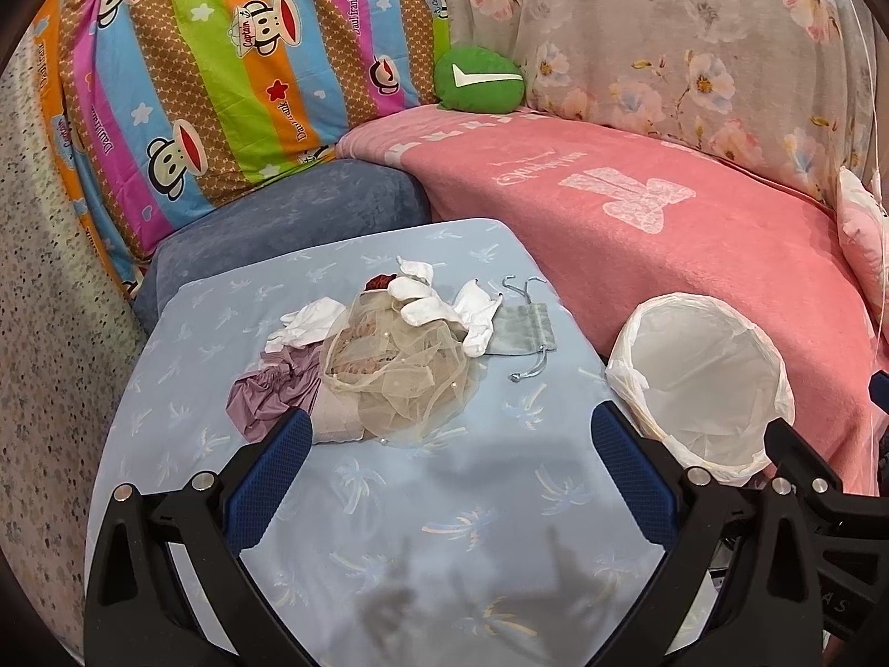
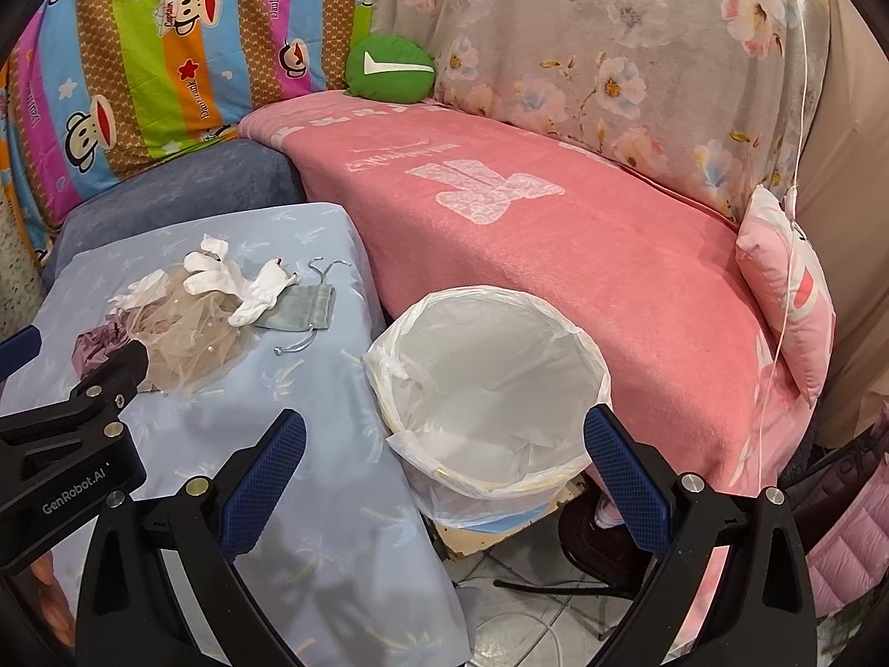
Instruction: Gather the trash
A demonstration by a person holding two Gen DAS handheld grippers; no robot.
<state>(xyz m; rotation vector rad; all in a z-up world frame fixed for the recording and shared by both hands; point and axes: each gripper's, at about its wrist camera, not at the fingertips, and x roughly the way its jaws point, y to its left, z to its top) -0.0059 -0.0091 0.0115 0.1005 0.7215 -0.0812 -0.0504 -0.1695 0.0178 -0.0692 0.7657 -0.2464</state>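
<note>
Still pre-grasp: both grippers, left & right, spread wide, empty. Next: pinch beige tulle net bundle, drop into white-lined round bin.

Left hand-held gripper and right hand-held gripper both spread wide, empty.

The tulle is covering most of a dark red item (kind unclear) mid-frame. In the right view, the left gripper's arm is hiding part of the purple cloth, and the bin's base is lying out of sight.
</note>
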